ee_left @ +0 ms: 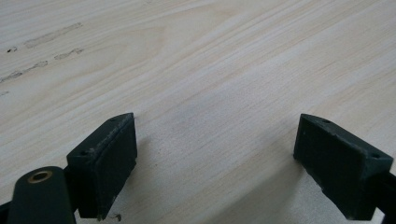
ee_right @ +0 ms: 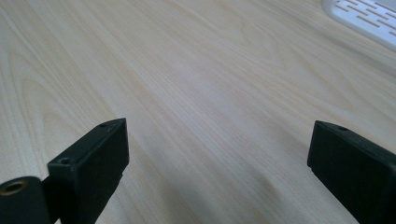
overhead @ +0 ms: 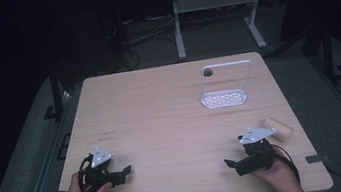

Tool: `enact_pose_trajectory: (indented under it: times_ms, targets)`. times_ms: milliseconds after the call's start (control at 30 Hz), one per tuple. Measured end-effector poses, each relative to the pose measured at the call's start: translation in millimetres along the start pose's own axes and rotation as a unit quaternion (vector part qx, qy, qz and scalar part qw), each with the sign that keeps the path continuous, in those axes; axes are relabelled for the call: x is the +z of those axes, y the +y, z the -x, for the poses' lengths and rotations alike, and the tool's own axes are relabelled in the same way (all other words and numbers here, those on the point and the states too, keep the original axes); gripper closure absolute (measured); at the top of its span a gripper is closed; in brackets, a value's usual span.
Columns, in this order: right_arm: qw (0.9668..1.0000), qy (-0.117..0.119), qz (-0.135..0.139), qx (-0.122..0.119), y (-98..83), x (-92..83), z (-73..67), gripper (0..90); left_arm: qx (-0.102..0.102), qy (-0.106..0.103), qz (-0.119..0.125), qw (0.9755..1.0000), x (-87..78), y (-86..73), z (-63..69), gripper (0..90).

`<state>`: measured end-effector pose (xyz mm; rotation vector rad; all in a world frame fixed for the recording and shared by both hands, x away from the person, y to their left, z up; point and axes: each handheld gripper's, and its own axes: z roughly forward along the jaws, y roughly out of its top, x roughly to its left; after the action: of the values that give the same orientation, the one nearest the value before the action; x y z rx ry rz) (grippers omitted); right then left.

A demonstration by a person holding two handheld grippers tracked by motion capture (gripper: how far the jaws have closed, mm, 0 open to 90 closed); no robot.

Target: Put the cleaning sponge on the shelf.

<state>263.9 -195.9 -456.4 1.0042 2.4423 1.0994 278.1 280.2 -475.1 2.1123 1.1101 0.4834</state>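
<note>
left gripper low, jaws apart | right gripper low, jaws apart | wooden cylinder seemingly just behind

Left gripper and right gripper low on the table, wooden cylinder just beside the right.

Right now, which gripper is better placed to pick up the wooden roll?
Right. The right gripper sits just beside the roll at the table's right edge, jaws open. The left gripper, also open, is across the table from it.
</note>
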Motion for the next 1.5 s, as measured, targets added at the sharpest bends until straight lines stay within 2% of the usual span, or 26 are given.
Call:
enact_pose_trajectory:
  times_ms: [1500]
  targets:
    - [0.9982,-0.047,0.037,0.002,13.6,-37.5,34.7,5.4,0.000,0.000,0.000,1.0000,0.0,0.0,0.0,12.8]
